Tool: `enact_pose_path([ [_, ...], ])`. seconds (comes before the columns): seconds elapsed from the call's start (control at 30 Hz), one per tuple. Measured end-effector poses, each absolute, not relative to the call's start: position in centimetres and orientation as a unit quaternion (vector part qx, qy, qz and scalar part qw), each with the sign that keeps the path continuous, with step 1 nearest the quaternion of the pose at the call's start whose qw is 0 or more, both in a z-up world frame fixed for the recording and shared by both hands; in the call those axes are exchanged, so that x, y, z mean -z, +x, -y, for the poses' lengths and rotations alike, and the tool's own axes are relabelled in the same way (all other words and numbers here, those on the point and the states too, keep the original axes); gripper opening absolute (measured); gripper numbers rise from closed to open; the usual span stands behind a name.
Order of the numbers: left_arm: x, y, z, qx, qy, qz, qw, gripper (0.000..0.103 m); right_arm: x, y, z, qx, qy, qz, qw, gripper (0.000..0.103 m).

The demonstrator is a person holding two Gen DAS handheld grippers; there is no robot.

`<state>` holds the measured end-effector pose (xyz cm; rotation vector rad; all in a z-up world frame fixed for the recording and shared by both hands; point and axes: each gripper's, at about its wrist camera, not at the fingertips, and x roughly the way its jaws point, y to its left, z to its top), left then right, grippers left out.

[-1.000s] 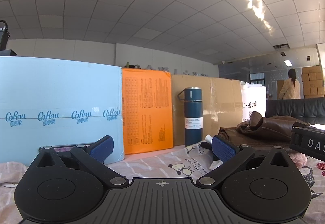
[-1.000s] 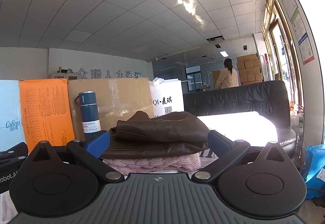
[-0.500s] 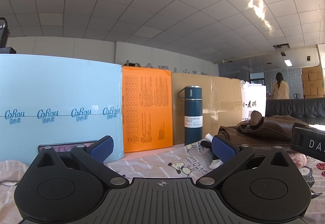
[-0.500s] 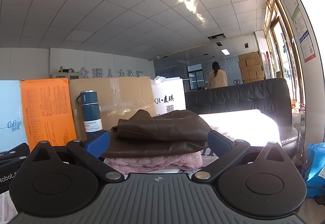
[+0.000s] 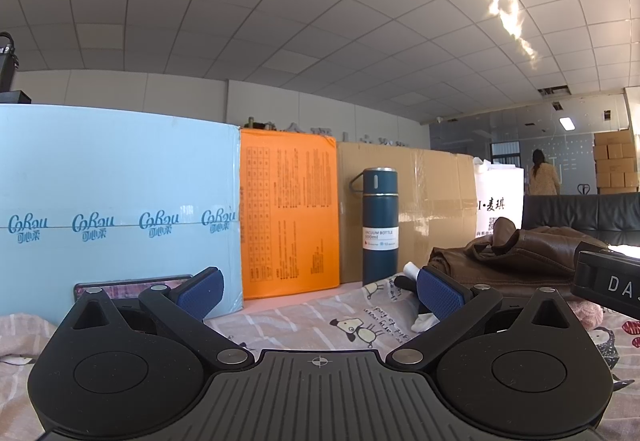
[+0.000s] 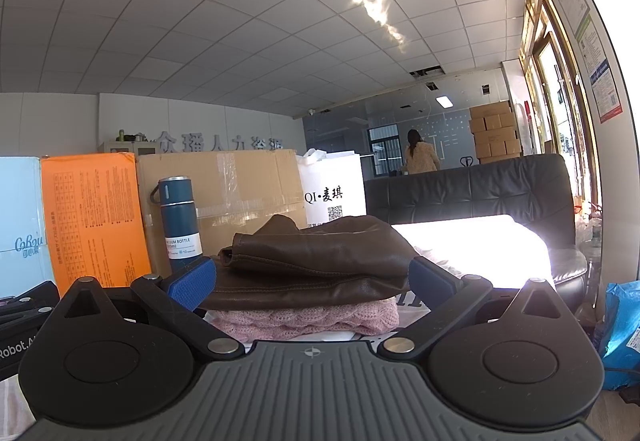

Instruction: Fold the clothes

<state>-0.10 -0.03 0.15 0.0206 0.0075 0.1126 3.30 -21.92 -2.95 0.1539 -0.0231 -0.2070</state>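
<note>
A folded brown leather jacket (image 6: 316,265) lies on top of a folded pink knit garment (image 6: 308,321), straight ahead in the right wrist view. My right gripper (image 6: 312,281) is open, its blue pads on either side of the stack with nothing between them. From the left wrist view the same jacket (image 5: 520,253) sits at the right, with the pink knit (image 5: 586,315) peeking out below. My left gripper (image 5: 320,291) is open and empty above a cartoon-print sheet (image 5: 320,315). Part of the right gripper's body (image 5: 608,283) shows at the right edge.
A dark blue vacuum bottle (image 5: 379,227) stands against a cardboard box (image 5: 432,209). Beside it are an orange box (image 5: 288,213), a light blue box (image 5: 116,213) and a white bag (image 5: 498,201). A phone (image 5: 128,287) leans at left. A black sofa (image 6: 480,197) and a far person (image 6: 418,155) are behind.
Both grippers stay open and almost still. The person in the background has walked a little to the left.
</note>
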Motion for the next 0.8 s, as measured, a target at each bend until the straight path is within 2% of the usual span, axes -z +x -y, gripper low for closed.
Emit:
enact_pose_path([
  [0.8,-0.12,0.06,0.09,-0.057,0.009,-0.006,0.998,0.103,2.98,3.37,22.01,0.104,0.081,0.014,0.991,0.103],
])
